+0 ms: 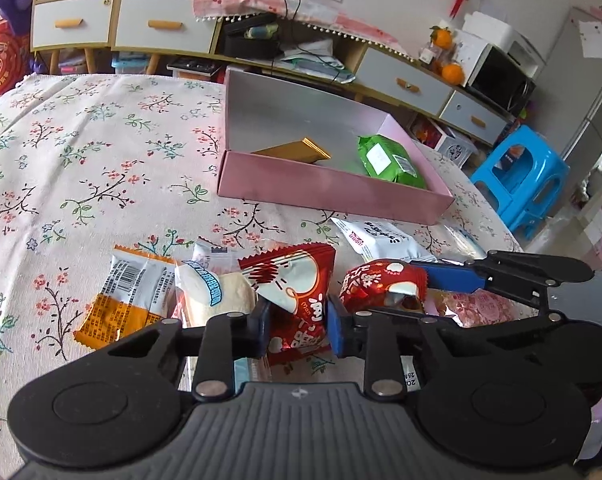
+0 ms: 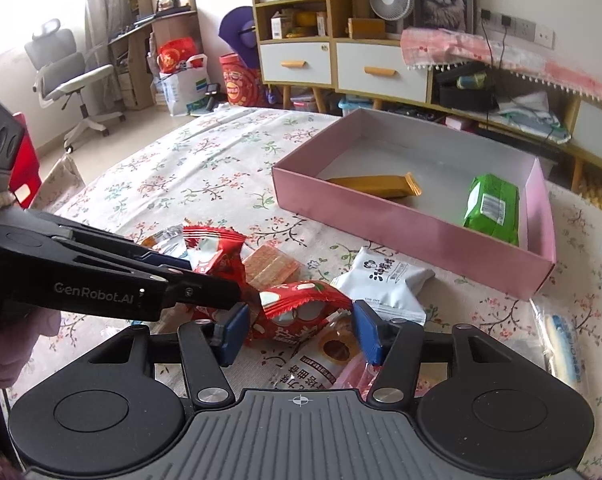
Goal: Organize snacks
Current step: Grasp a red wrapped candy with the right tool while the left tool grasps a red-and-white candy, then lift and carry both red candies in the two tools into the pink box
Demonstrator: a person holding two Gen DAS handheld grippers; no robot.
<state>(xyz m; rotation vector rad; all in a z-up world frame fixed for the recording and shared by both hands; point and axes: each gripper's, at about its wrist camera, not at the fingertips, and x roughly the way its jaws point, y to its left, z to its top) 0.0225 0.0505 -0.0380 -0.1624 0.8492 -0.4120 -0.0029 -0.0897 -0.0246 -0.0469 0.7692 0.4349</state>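
Note:
A pink box [image 1: 333, 190] [image 2: 401, 226] stands on the floral tablecloth and holds a gold bar [image 1: 297, 150] [image 2: 375, 185] and a green packet [image 1: 389, 158] [image 2: 491, 208]. A pile of snack packets lies in front of it. My left gripper [image 1: 297, 326] [image 2: 205, 280] has its jaws around a red and white packet [image 1: 297, 292] [image 2: 215, 254]. My right gripper [image 2: 299, 330] [image 1: 441, 278] straddles another red packet [image 2: 301, 310] [image 1: 381, 284], with gaps at both pads.
An orange packet [image 1: 129, 300], a cake packet [image 1: 213, 294], a white packet [image 1: 375, 238] [image 2: 383, 282] and a clear packet [image 2: 561, 340] lie around the pile. Cabinets [image 2: 341, 64] line the far wall. A blue stool [image 1: 517, 178] stands beyond the table.

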